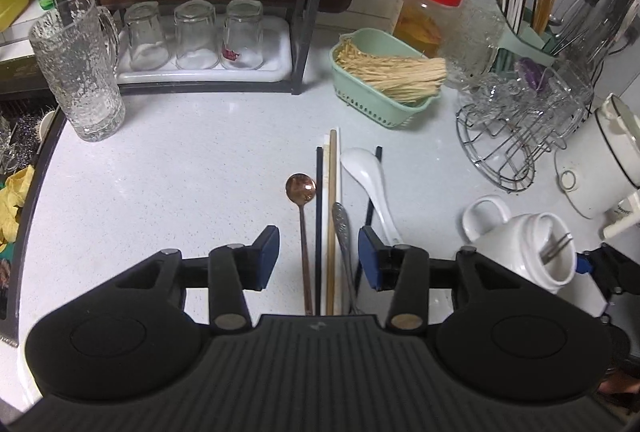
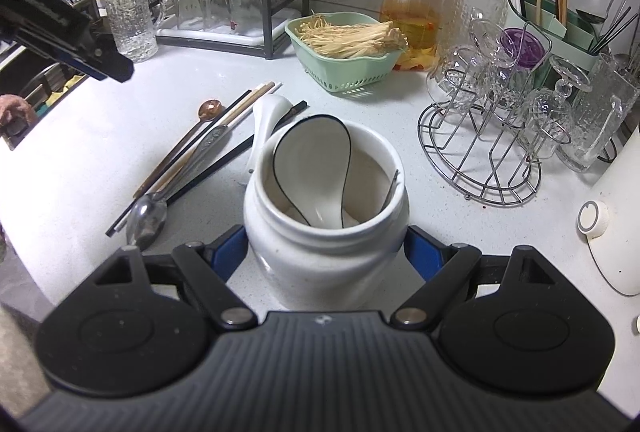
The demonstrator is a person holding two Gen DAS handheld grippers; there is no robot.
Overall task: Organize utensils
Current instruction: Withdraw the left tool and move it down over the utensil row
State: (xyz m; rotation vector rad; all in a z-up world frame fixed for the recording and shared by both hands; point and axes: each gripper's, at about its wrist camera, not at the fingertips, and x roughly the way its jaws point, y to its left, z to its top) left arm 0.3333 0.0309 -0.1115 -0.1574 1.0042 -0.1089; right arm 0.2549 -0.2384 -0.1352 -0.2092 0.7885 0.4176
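Note:
My left gripper [image 1: 318, 250] hangs open over a row of utensils lying on the white counter [image 1: 180, 172]. Between its fingers lie a copper spoon [image 1: 301, 188], a black chopstick [image 1: 319, 224], a wooden chopstick [image 1: 331, 216] and the handle of a silver spoon [image 1: 342, 228]. The pads touch none of them. A white ceramic spoon [image 1: 366, 174] lies just right of the row on a second black chopstick [image 1: 378, 154]. My right gripper [image 2: 324, 252] is shut on a white ceramic jar [image 2: 320, 256]. The jar holds a black-rimmed white spoon [image 2: 316, 160] and a metal fork [image 2: 392, 188].
A green basket of enoki mushrooms [image 1: 384, 80] stands behind the utensils, with a red-lidded jar [image 1: 428, 12] beyond it. A wire rack of glasses [image 1: 524, 120] and a chopstick caddy [image 1: 528, 28] are at the right. A glass mug [image 1: 80, 72] stands at the left by the sink edge.

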